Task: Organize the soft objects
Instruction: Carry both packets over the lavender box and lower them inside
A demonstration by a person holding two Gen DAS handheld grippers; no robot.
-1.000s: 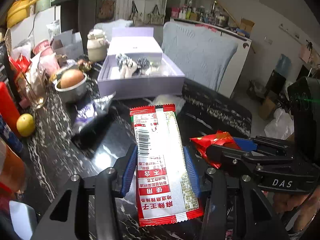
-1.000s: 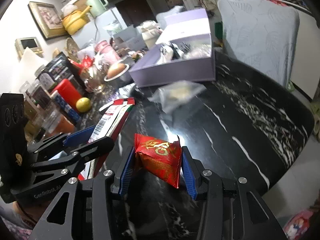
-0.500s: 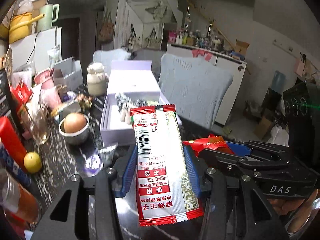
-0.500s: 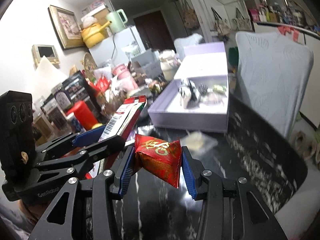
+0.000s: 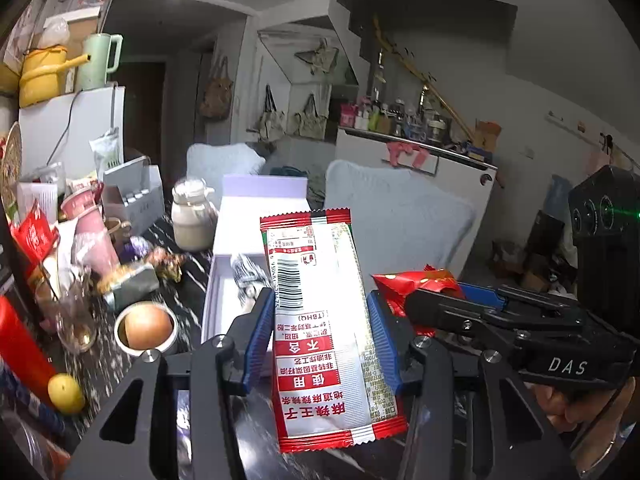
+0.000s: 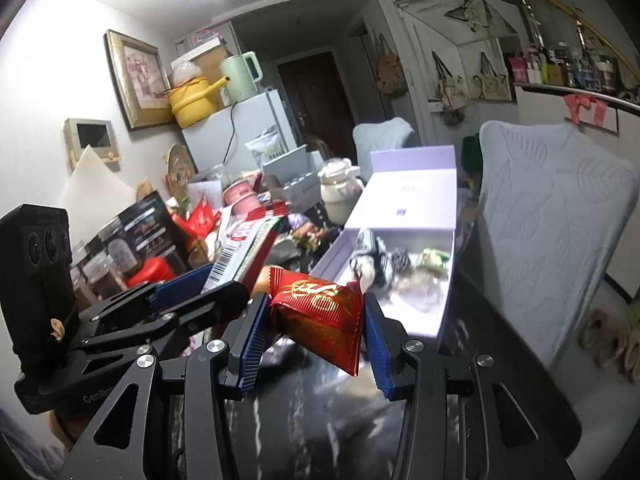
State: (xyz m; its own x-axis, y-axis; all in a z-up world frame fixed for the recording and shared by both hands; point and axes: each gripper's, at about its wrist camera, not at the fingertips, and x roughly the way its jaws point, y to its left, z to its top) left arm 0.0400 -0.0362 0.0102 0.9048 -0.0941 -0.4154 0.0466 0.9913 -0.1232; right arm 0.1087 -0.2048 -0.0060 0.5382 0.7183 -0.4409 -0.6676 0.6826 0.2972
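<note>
The left wrist view alone shows the back of the long white-and-red snack packet with its barcode, upside-down Chinese print and "(TBHQ)"; the left gripper has its jaws pinching it by the long edges. That view also shows one egg in a metal cup at 9 o'clock, one lemon at 8 o'clock, and "DAS" on the other tool. The right wrist view alone shows the red gold-printed packet face-on, pinched between the jaws of the right gripper, and the inside of the one open lilac box at 1 o'clock on the table, holding a few soft items. Both packets are held above the table.
</note>
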